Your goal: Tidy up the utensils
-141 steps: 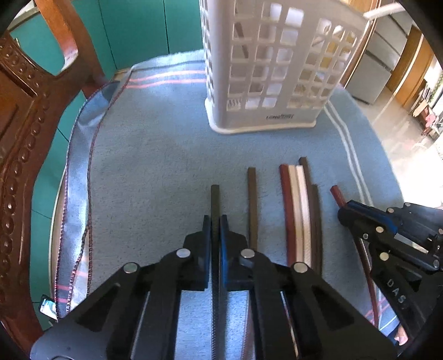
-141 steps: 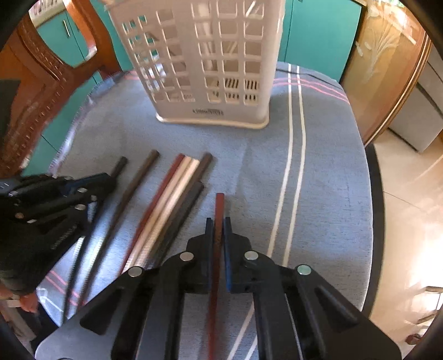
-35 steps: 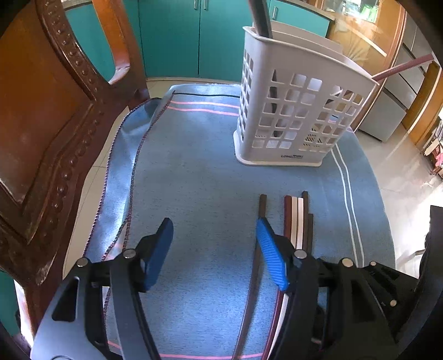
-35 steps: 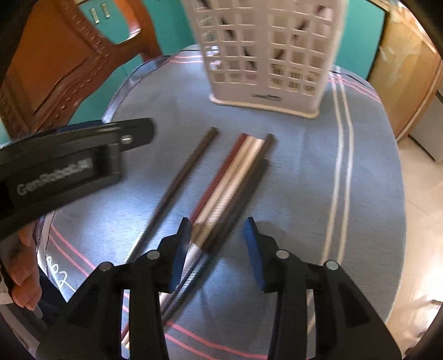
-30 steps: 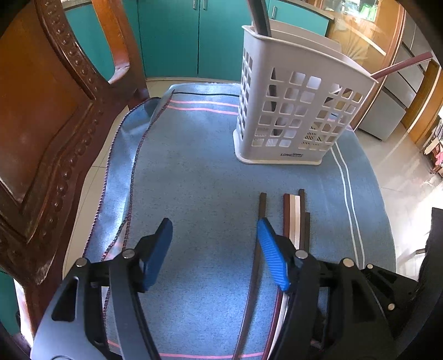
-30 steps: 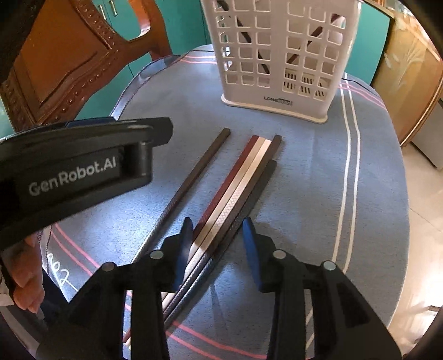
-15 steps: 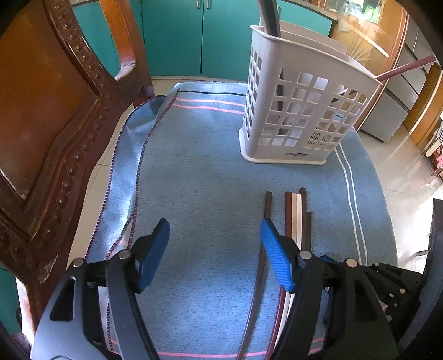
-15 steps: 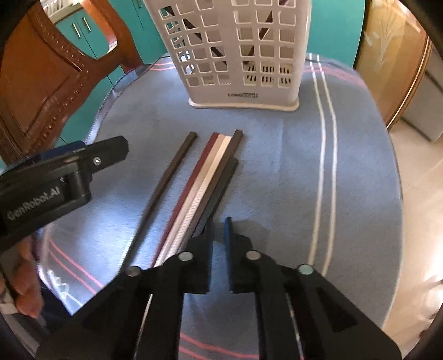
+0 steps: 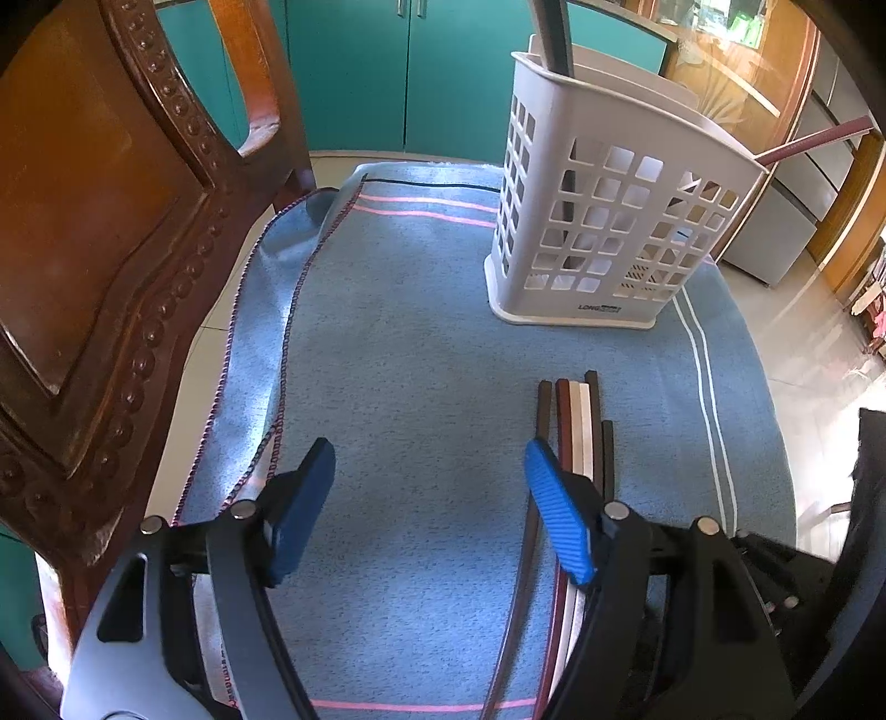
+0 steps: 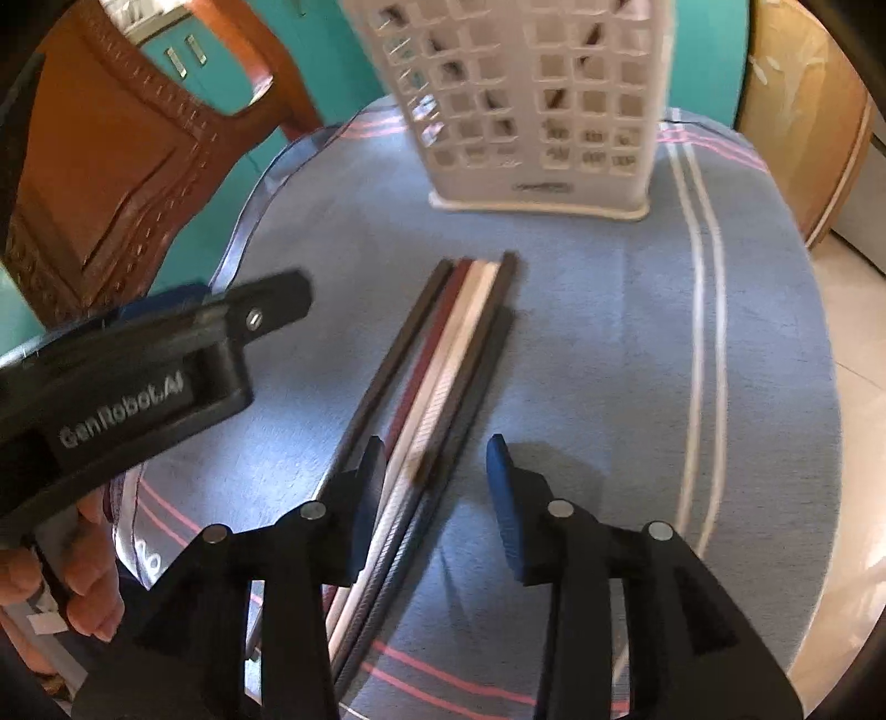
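Where they lie bunched, the chopsticks (image 9: 578, 426) run parallel — brown, maroon, cream.

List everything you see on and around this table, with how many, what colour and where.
Chopsticks on the cloth: five, dark brown, red-brown, cream, two dark; side by side in front of the basket.
Chopsticks in the basket: two, one dark, one red-brown; leaning out of the top.
Utensil basket: one, white lattice plastic; upright at the far end of the cloth.
Tablecloth: one, blue with pink and white stripes; covers the table.
Chair: one, carved brown wood; left of the table.
Cabinets: teal; behind the table.
Left gripper: black with blue pads, opening, nothing between.
Right gripper: black with blue pads, opening, over the chopsticks.
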The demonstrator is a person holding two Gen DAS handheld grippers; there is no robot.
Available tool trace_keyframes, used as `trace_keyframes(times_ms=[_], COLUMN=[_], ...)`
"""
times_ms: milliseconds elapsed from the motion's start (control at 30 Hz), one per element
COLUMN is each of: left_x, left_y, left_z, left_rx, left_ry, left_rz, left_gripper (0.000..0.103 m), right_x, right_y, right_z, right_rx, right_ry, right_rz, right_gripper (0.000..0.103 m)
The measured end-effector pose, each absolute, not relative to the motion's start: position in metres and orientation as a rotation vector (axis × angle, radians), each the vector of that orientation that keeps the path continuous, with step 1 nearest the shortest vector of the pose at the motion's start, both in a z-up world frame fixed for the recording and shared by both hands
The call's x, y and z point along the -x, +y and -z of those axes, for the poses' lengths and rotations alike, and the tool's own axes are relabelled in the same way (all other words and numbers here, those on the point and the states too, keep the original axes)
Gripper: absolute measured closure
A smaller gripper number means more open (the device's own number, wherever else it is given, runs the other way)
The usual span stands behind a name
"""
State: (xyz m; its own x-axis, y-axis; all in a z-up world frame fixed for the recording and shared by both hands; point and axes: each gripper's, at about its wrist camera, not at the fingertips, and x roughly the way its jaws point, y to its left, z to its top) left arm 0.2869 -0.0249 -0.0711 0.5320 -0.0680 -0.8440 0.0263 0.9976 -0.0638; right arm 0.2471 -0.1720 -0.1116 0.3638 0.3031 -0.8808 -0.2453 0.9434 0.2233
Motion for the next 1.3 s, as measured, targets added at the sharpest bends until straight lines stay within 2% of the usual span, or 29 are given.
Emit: trace_keyframes(times_ms=[33, 133, 233, 333, 367, 467, 933, 1300], left_x=[-0.287, -0.286, -0.286, -0.286, -0.286, -0.286, -0.288, -0.282], left_y=[-0.025, -0.026, -0.025, -0.024, -0.024, -0.024, -0.031, -0.059], left_z=[0.071, 0.071, 0.071, 0.072, 0.072, 0.073, 0.084, 0.111], left_rx=[0.044, 0.042, 0.048, 0.043, 0.044, 0.042, 0.002, -0.116], left_ry=[1.008, 1.008, 1.013, 1.012, 1.013, 1.017, 1.055, 1.125], left_rz=[0.057, 0.057, 0.050, 0.048, 0.048, 0.040, 0.047, 0.121], left_gripper=[0.031, 0.031, 0.030, 0.030, 0.030, 0.030, 0.028, 0.028], right_x=[-0.246, -0.248, -0.243, -0.245, -0.246, -0.251, -0.267, -0.275], right_y=[-0.167, -0.151, -0.147, -0.153, -0.155, -0.166, -0.179, -0.205], right_z=[0.111, 0.115, 0.115, 0.115, 0.115, 0.114, 0.118, 0.118], right_rx=[-0.038, 0.028, 0.066, 0.019, 0.000, -0.029, 0.038, -0.019], right_ry=[1.132, 1.108, 1.081, 1.088, 1.093, 1.100, 1.108, 1.115], right_rz=[-0.352, -0.341, -0.318, -0.319, -0.319, -0.284, -0.220, -0.159], right_gripper=[0.059, 0.058, 0.067, 0.070, 0.085, 0.096, 0.093, 0.090])
